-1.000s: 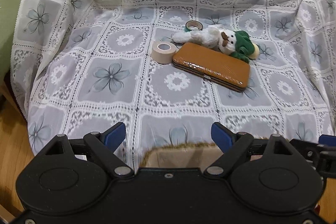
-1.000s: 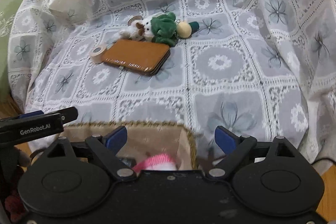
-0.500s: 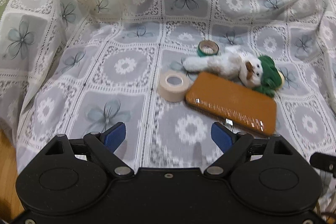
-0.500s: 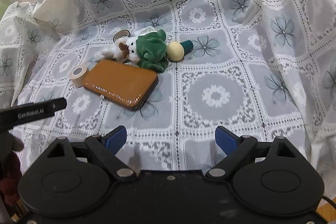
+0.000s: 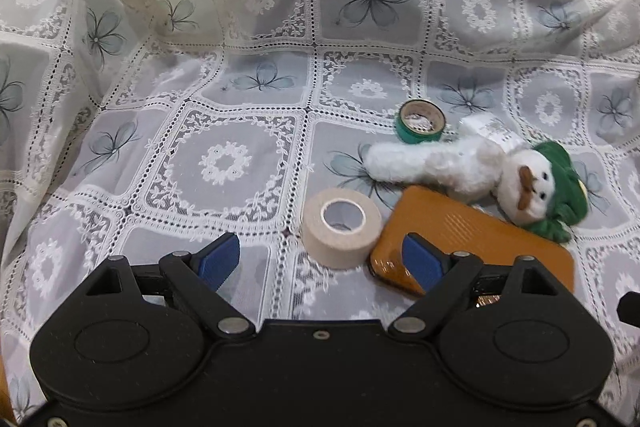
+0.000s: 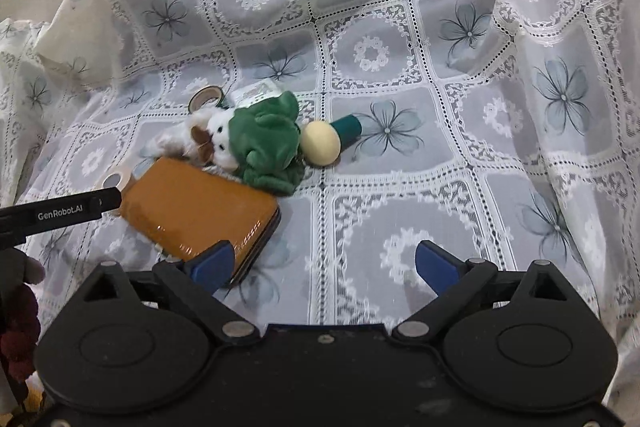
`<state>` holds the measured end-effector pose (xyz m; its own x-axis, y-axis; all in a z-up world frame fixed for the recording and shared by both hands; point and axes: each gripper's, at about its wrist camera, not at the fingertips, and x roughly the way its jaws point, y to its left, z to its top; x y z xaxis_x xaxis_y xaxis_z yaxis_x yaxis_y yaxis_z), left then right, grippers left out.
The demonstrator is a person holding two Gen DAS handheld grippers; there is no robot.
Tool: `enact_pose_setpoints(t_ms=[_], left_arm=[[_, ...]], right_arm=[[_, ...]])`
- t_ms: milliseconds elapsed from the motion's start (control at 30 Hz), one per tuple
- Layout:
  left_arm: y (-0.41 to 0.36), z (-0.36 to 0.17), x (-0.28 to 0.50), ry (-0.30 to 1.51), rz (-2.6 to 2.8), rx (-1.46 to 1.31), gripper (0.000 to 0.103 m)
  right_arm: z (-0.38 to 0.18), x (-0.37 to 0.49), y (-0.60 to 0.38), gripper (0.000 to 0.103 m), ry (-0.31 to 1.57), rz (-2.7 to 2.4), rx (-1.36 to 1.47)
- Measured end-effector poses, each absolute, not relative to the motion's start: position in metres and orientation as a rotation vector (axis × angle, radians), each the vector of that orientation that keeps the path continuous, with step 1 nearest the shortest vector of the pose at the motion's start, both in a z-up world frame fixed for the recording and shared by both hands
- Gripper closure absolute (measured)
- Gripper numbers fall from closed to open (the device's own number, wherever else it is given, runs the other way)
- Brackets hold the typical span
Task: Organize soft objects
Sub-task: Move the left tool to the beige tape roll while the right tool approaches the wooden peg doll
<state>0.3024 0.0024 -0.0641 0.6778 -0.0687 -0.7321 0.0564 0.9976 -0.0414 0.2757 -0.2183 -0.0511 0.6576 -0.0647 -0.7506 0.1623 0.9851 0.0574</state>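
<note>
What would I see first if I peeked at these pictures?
Probably the fluffy white plush toy in its green hat, lying on the lacy flowered cloth. Right against it sits a shiny orange case, with a beige tape roll at the case's corner and a small green tape roll just behind the toy.

Left black two-finger tongs [image 5: 319,259], blue-padded, angled downward over the lace-covered couch seat; jaws stand wide apart with nothing between the pads. Right black two-finger tongs [image 6: 325,263], likewise blue-padded and pitched downward above the same seat; its jaws have just been opening and grip nothing. In the right wrist view, one black finger of the left tongs enters from the left edge, level with the right tongs' upper reach.
</note>
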Motion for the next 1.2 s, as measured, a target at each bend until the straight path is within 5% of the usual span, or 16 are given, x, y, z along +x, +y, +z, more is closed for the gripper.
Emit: enact_pose_setpoints(t_ms=[1200], left_arm=[[0.017,-0.083,0.333,0.879,-0.058,-0.149,0.007]], right_arm=[[-0.093,0.374,-0.240,0.006,0.676,-0.091,-0.156]])
